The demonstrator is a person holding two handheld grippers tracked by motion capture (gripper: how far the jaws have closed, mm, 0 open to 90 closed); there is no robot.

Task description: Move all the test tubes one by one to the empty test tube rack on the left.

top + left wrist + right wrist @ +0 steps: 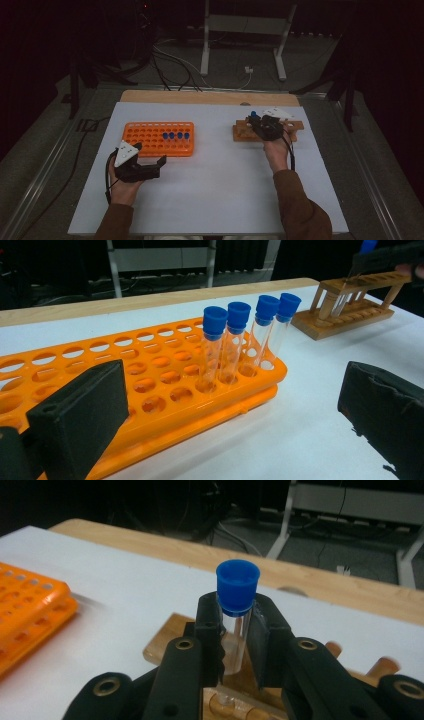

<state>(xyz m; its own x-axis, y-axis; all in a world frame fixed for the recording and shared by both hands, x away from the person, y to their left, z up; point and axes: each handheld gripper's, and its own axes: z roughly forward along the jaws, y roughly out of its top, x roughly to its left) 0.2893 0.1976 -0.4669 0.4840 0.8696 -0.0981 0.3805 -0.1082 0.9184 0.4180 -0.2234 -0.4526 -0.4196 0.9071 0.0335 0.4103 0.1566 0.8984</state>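
Note:
An orange tube rack [159, 138] [150, 385] lies left of centre on the white table, with several blue-capped clear tubes [175, 137] [247, 335] standing in its right end. My left gripper [159, 166] [230, 410] hovers open just in front of that rack, nothing between its jaws. A wooden rack [267, 131] [350, 305] [165, 645] sits at the right. My right gripper [260, 122] [237, 630] is over the wooden rack's left end, shut on an upright blue-capped tube [253, 115] [236, 610] whose lower end is down at the rack.
The white sheet [220, 185] covers a wooden tabletop [200, 96] whose far edge shows. Beyond the table are a white metal stand [245, 30] and loose cables [170, 65] on the floor. The person's forearms come in from the near edge.

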